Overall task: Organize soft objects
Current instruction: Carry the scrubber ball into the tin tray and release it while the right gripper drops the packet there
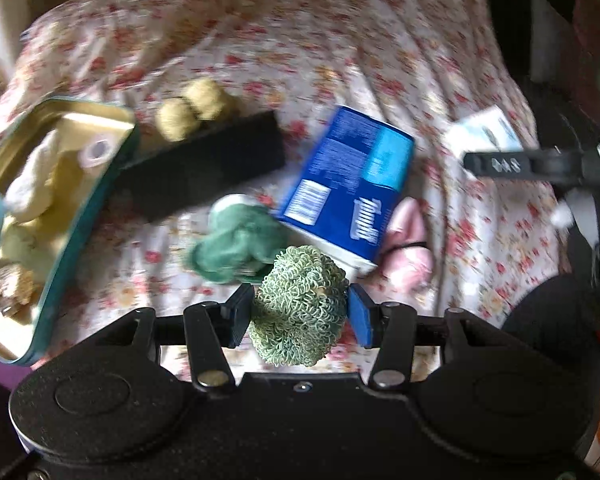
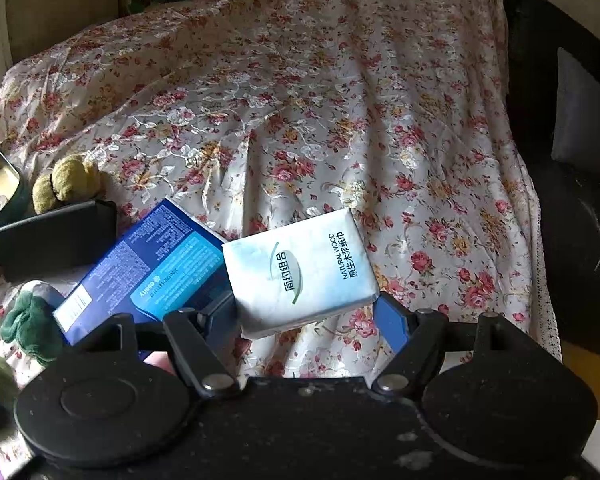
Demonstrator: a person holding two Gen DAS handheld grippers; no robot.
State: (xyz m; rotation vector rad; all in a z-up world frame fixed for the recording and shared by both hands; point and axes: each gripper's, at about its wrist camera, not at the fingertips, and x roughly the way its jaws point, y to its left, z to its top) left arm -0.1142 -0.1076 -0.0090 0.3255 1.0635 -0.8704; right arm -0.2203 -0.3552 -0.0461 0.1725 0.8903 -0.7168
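Quick count from where I'm standing: two tissue packs, one blue (image 2: 148,268) and one white (image 2: 300,276). One curly green pouf (image 1: 300,308), one dark green cloth (image 1: 236,240), one pink thing (image 1: 409,248), one black box (image 1: 204,168), one tin (image 1: 96,196).

Sunlit floral bedspread (image 2: 319,120); dark sofa (image 2: 571,220) alongside

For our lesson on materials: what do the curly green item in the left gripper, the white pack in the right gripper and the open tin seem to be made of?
Curly green item: looks like looped yarn or chenille, matte, covered in tight curls. White pack: probably tissues in thin plastic film, slightly glossy and crinkled; print reads "NATURAL WOOD". Open tin: apparently metal, with a shiny golden inside and a teal outer wall.
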